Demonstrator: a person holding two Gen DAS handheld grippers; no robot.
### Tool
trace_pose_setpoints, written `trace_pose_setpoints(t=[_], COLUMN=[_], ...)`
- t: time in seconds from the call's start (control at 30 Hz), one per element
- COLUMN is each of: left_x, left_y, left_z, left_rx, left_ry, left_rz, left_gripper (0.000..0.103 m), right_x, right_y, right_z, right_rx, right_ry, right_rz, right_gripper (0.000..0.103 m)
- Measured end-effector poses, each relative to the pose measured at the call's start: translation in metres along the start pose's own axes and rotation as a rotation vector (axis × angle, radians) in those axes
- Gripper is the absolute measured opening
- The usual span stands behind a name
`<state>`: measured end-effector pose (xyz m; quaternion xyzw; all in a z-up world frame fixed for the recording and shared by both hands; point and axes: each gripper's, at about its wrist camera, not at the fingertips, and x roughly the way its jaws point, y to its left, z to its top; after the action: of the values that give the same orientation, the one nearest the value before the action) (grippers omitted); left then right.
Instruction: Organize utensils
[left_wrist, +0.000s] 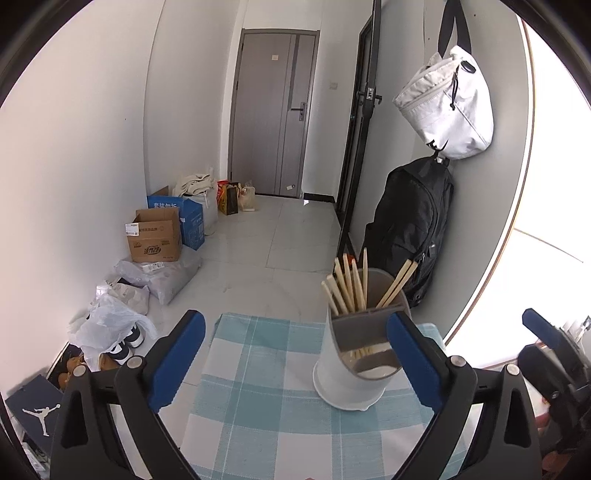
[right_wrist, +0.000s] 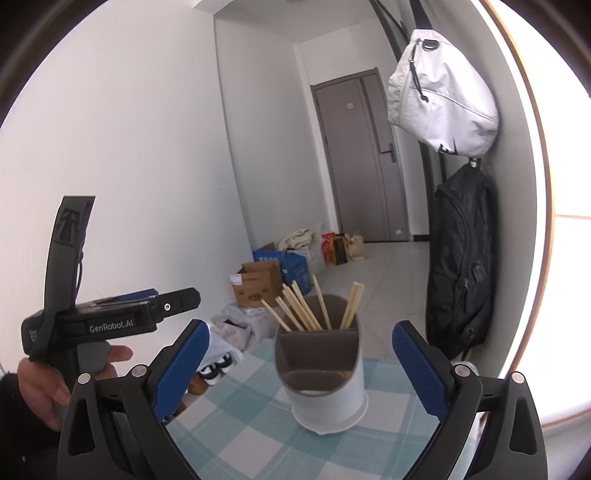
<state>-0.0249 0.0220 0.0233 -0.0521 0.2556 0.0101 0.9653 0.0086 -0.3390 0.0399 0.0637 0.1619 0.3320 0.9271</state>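
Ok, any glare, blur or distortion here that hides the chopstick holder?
Left wrist: the window side is blown out white, fisheye bends the walls, but the chopstick holder and chopsticks stay sharp on the checked cloth. Right wrist: same overexposed right edge, holder clear.

left gripper: black frame, blue pads, silver screws | right gripper: same | hand at 8 o'clock: bare skin, black sleeve, "GenRobot.AI" lettering
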Motion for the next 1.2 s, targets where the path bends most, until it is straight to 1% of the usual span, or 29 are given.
trace_pose_setpoints(t=[0.07, 0.17, 0.23, 0.33, 0.43, 0.67, 0.73, 0.8, 0.93, 1.2], left_x=[0.001, 0.004, 0.005, 0.007, 0.007, 0.011, 0.012, 0.012, 0.012, 0.016], left_y=[0.000, -0.003, -0.002, -0.001, -0.002, 0.000, 0.000, 0.001, -0.002, 0.003], left_z=[-0.009, -0.016, -0.019, -0.020, -0.022, -0.026, -0.027, -0.026, -0.027, -0.027], left_rx=[0.005, 0.031, 0.026, 0.014, 0.028, 0.021, 0.014, -0.002, 0.011, -0.014], left_ry=[-0.007, -0.002, 0.002, 0.019, 0.010, 0.031, 0.036, 0.043, 0.047, 0.061], left_rz=[0.002, 0.013, 0.010, -0.002, 0.014, 0.019, 0.013, -0.017, -0.013, 0.004], left_gripper=[0.097, 0.097, 0.097, 0.097, 0.097, 0.097, 0.097, 0.097, 0.097, 0.097], right_x=[-0.002, 0.000, -0.001, -0.001, -0.003, 0.001, 0.001, 0.000, 0.002, 0.006], right_y=[-0.001, -0.003, -0.001, 0.000, 0.001, 0.000, -0.001, -0.001, -0.003, -0.002], right_z=[-0.008, -0.014, -0.016, -0.019, -0.022, -0.024, -0.024, -0.024, -0.026, -0.027], right_rx=[-0.008, -0.005, -0.013, -0.024, -0.025, -0.021, -0.021, -0.023, -0.029, -0.038], right_ry=[-0.005, 0.010, 0.004, 0.005, 0.000, 0.004, 0.001, -0.002, 0.007, 0.011], right_rz=[-0.010, -0.017, -0.018, -0.027, -0.023, -0.030, -0.031, -0.029, -0.040, -0.043], right_gripper=[0.103, 0.103, 0.103, 0.103, 0.103, 0.103, 0.103, 0.103, 0.103, 0.103])
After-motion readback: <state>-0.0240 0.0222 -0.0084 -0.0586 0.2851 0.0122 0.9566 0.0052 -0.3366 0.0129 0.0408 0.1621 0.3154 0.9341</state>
